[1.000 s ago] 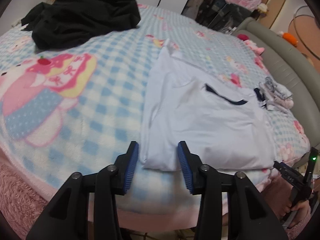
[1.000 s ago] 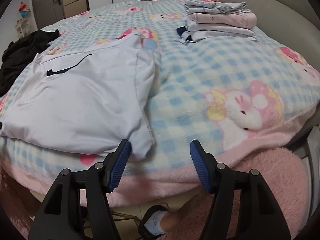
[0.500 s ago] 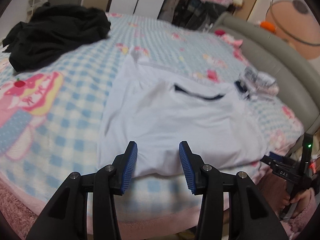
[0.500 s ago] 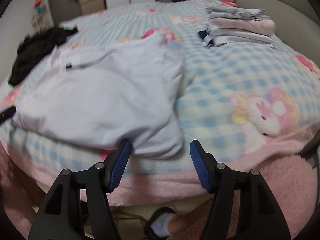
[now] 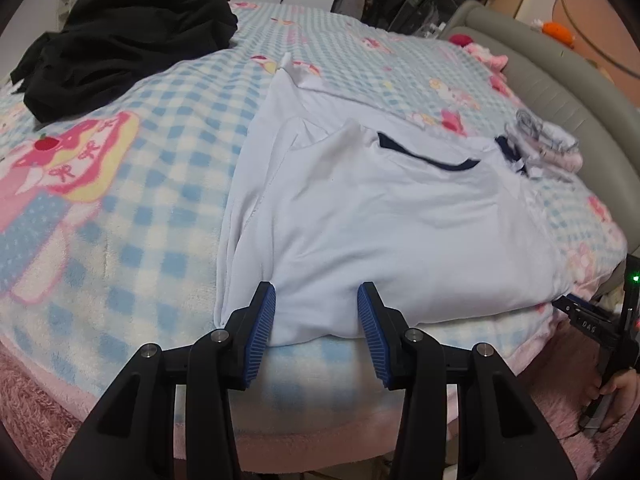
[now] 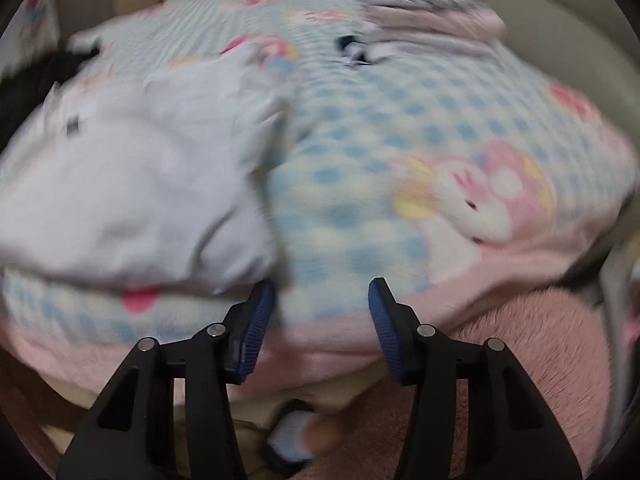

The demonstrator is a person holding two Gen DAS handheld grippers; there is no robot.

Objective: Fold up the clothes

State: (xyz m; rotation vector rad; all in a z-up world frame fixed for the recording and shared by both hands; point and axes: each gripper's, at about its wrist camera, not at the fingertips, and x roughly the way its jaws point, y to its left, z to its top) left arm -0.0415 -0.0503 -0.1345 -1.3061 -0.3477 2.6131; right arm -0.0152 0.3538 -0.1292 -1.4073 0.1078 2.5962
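Note:
A white T-shirt (image 5: 380, 208) with a dark neck trim lies flat on the checked blanket, hem toward me. My left gripper (image 5: 316, 312) is at the hem's near left part. Its jaws stand apart with a fold of hem between the blue pads, which do not press on it. The right wrist view is blurred by motion. There the shirt (image 6: 132, 184) fills the left half, and its near corner sits just above the left finger of my right gripper (image 6: 322, 308). Those jaws are closing, with only blanket showing between them.
A heap of black clothes (image 5: 120, 40) lies at the far left of the bed. A stack of folded clothes (image 6: 432, 20) sits by the grey padded headboard (image 5: 560, 92). The blanket (image 5: 120, 200) hangs over the near edge. Below are a pink rug (image 6: 520, 340) and a person's foot (image 6: 292, 436).
The left gripper slid right along the hem, from the shirt's corner to further in. The right gripper swung across the shirt's corner and back, and its jaws narrowed.

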